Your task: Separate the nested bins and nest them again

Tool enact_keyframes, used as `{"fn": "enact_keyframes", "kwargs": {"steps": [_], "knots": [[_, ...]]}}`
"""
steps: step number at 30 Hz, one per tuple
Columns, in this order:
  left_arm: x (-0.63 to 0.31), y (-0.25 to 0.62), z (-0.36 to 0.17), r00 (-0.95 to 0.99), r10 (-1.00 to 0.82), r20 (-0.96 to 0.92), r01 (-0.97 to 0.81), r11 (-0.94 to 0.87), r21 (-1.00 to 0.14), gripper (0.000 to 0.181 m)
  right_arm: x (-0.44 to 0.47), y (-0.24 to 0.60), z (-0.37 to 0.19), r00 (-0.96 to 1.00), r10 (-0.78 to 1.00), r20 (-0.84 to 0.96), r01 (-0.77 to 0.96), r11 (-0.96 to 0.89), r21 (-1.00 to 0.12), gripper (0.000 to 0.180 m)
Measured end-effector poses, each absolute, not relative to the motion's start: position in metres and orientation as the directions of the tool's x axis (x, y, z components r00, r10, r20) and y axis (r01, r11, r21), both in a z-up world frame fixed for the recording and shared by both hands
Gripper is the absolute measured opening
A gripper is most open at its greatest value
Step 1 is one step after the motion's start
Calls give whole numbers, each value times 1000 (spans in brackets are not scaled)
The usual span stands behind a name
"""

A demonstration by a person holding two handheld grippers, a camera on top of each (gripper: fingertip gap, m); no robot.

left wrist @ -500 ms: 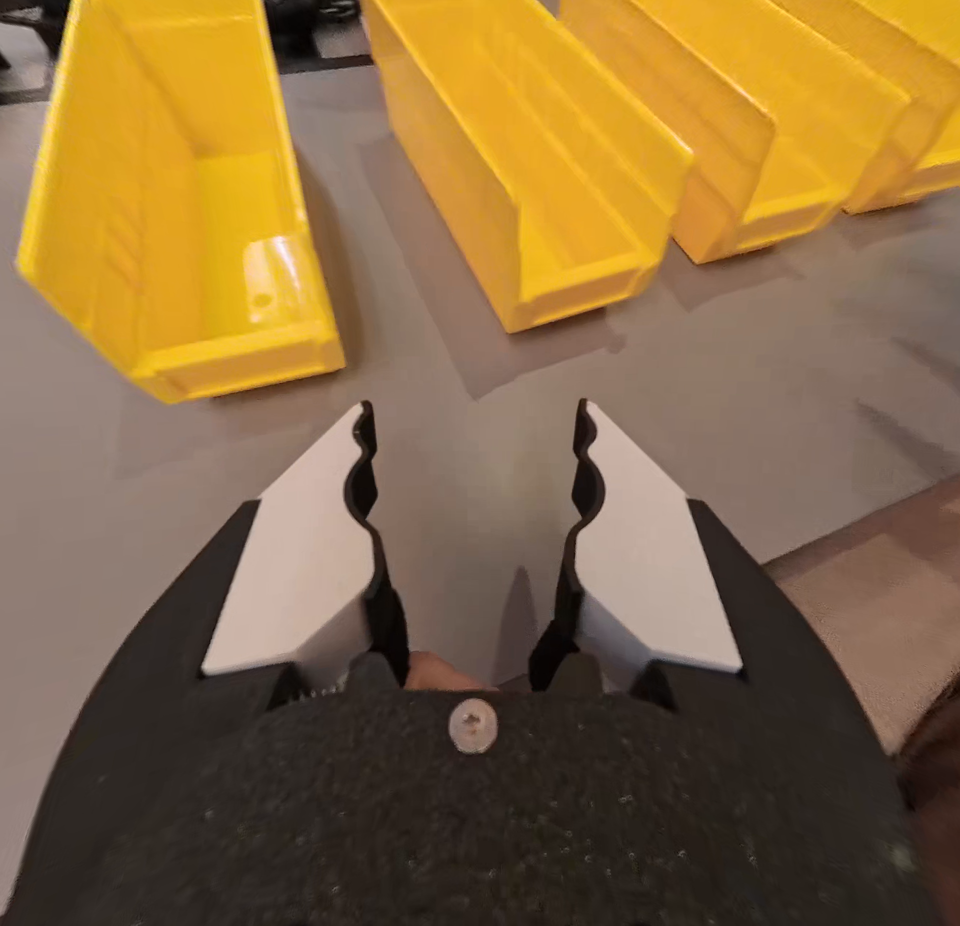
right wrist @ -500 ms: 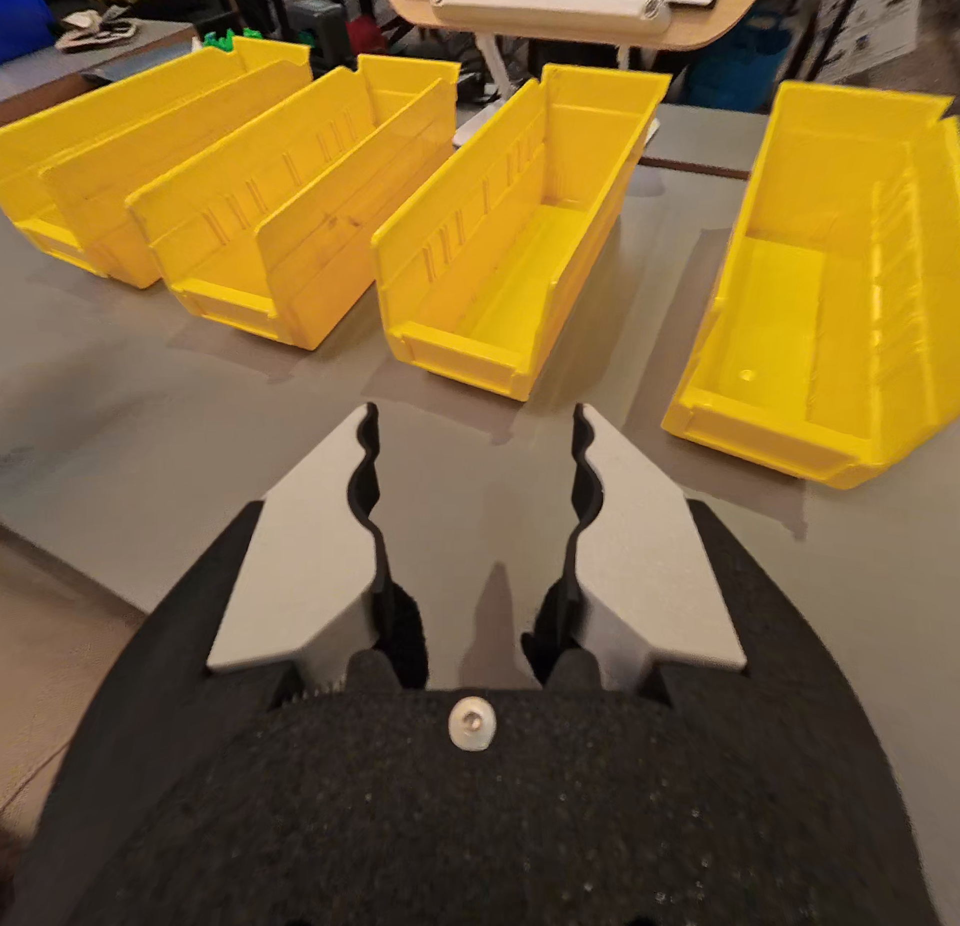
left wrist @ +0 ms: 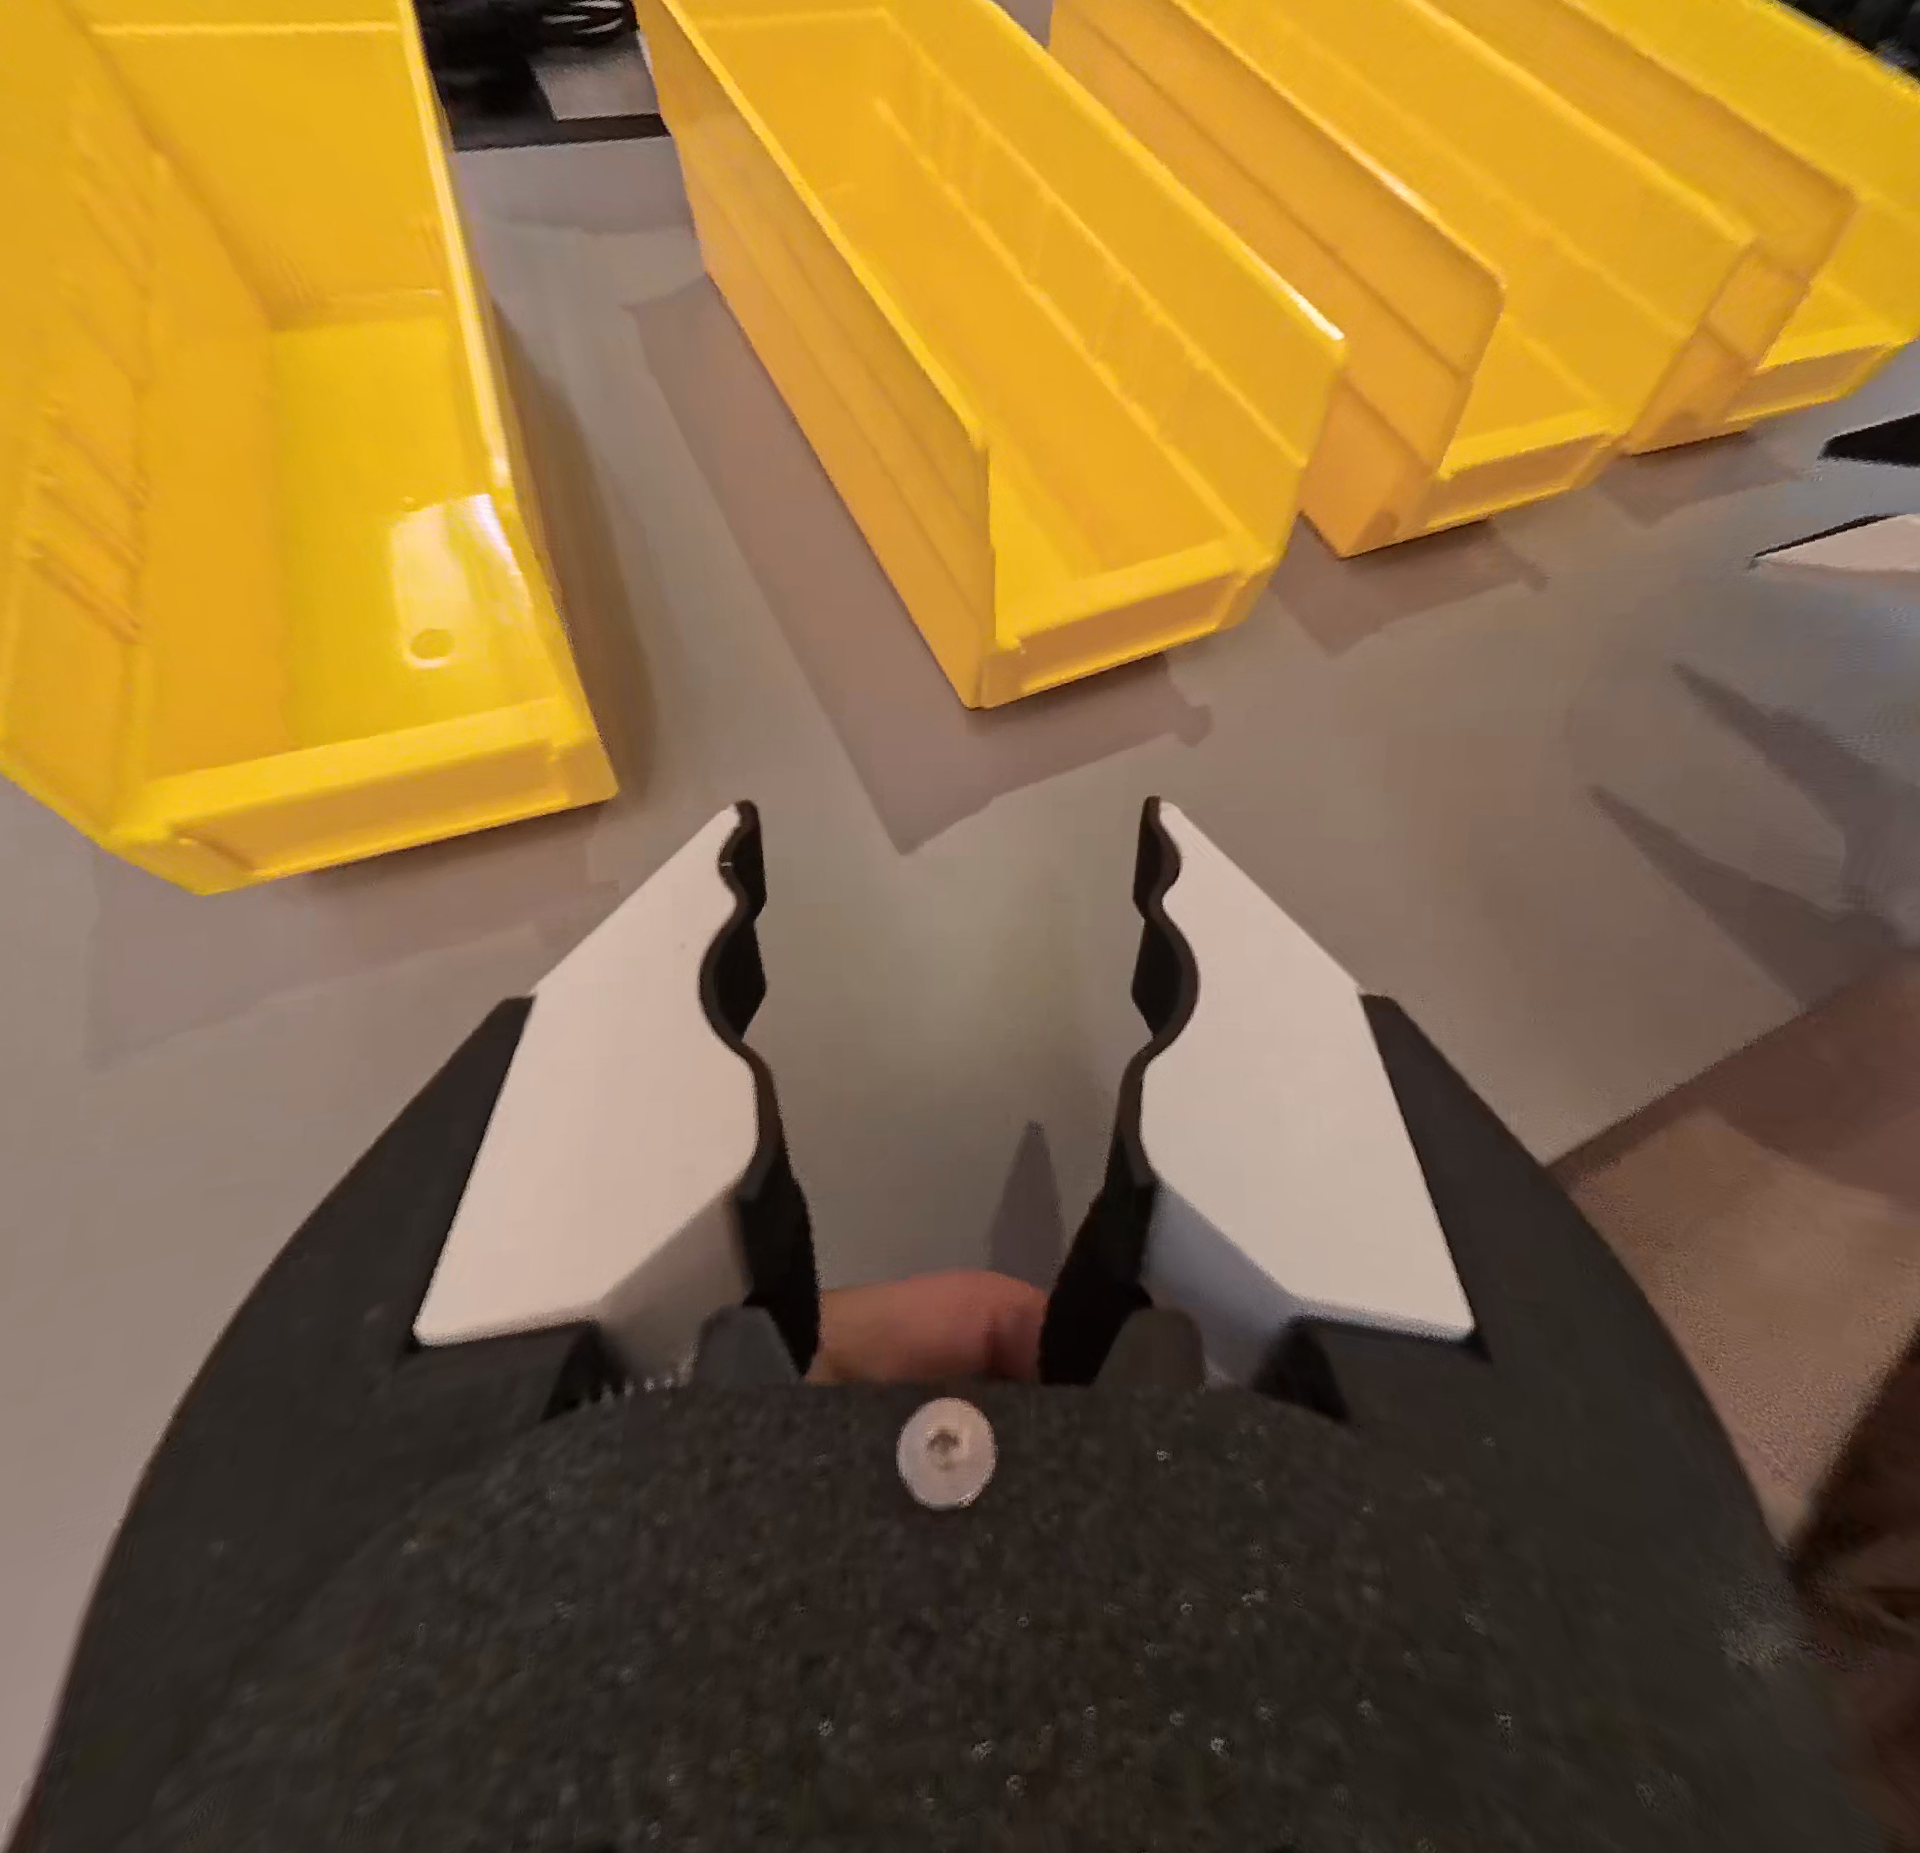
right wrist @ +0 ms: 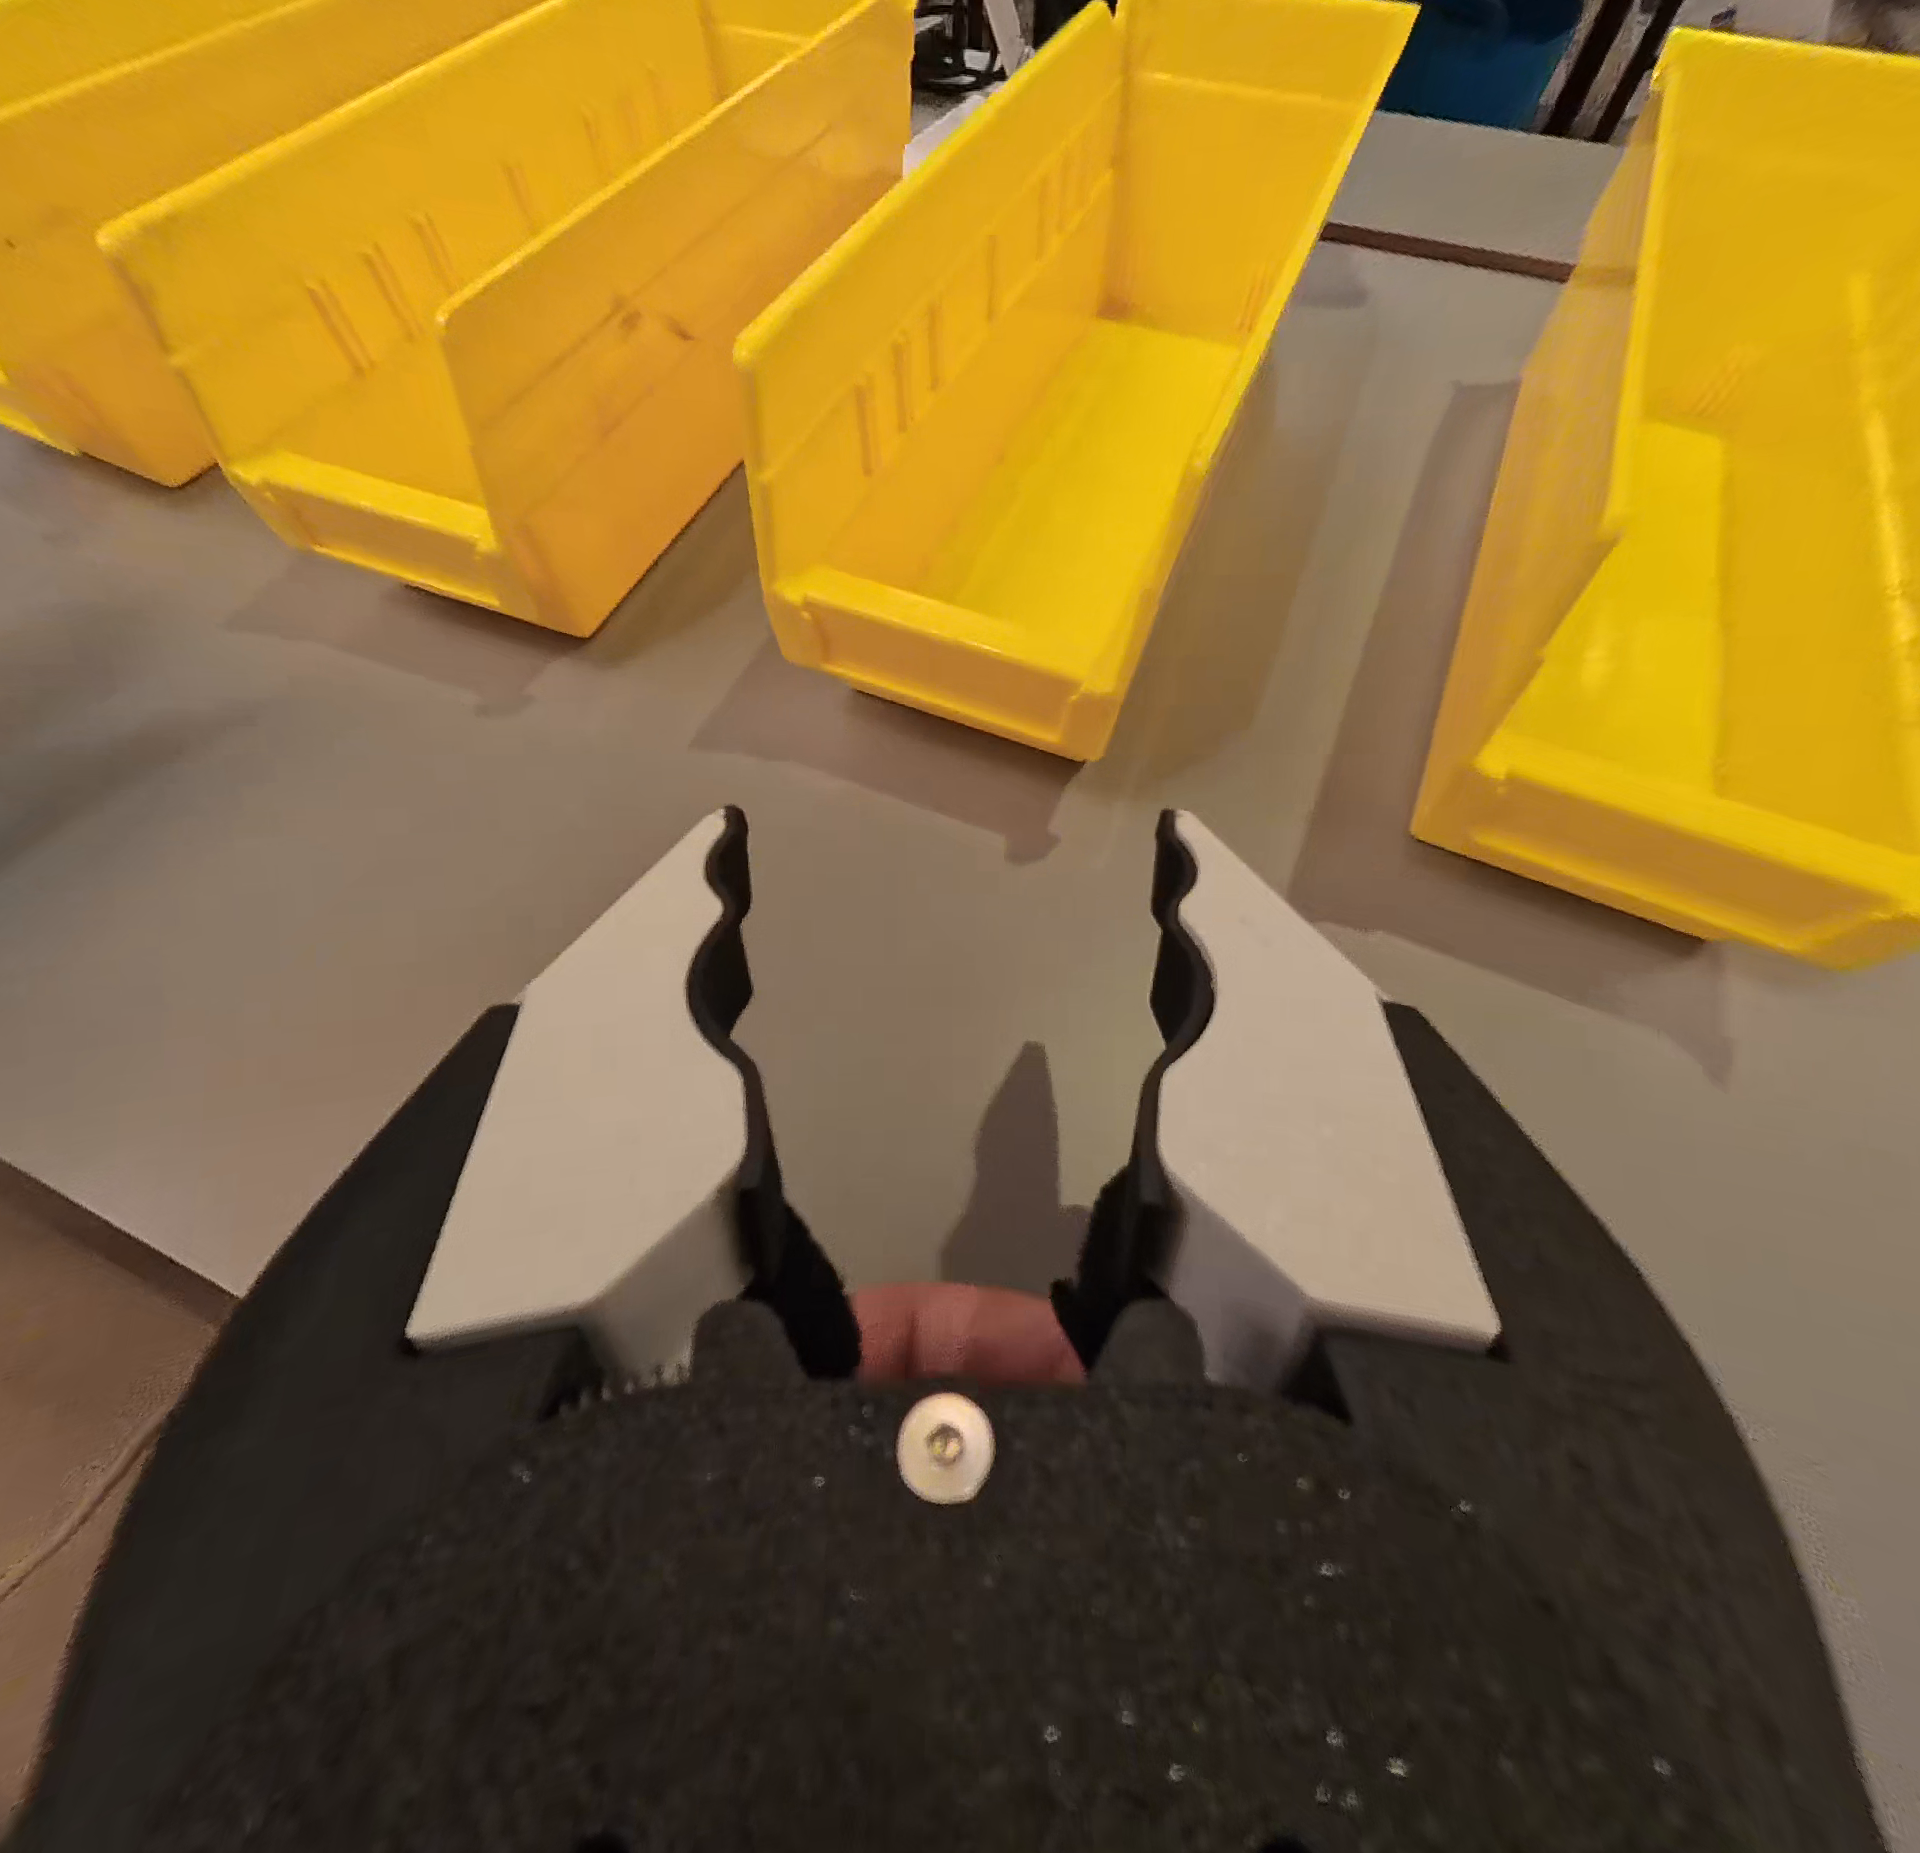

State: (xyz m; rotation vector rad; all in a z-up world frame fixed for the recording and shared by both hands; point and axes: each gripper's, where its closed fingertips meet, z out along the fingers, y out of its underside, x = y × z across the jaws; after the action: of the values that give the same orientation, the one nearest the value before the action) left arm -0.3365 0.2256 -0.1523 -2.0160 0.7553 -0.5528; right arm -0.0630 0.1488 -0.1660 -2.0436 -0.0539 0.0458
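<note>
Several long yellow plastic bins stand side by side on a grey table (left wrist: 1039,951), open fronts toward me. In the left wrist view a wide bin (left wrist: 260,473) is at the left, a narrower bin (left wrist: 997,349) is ahead, and two more (left wrist: 1475,328) (left wrist: 1787,203) are to the right. My left gripper (left wrist: 940,827) is open and empty, just short of the first two bins. In the right wrist view, bins (right wrist: 457,369) (right wrist: 1029,421) are ahead and a wide bin (right wrist: 1704,577) is at the right. My right gripper (right wrist: 951,832) is open and empty before the middle bin.
The table's front edge runs at lower right in the left wrist view (left wrist: 1621,1128) and at lower left in the right wrist view (right wrist: 135,1221), with brown floor below. A pointed black and white tip (left wrist: 1860,536) pokes in at the left wrist view's right edge. Clutter lies behind the table.
Both grippers have moved forward; the bins look larger and closer in both views. Both stay open and empty.
</note>
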Motion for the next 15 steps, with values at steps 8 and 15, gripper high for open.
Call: {"fn": "enact_keyframes", "kwargs": {"steps": [8, 15], "knots": [[-336, 242, -168, 746, -665, 41, -337, -429, -838, 79, -63, 150, -164, 995, 70, 66, 90, -437, -895, 77], [-343, 250, -173, 774, -631, 53, -312, -454, -834, 89, -79, 139, -166, 993, 118, -21, 38, -479, -877, 76]]}}
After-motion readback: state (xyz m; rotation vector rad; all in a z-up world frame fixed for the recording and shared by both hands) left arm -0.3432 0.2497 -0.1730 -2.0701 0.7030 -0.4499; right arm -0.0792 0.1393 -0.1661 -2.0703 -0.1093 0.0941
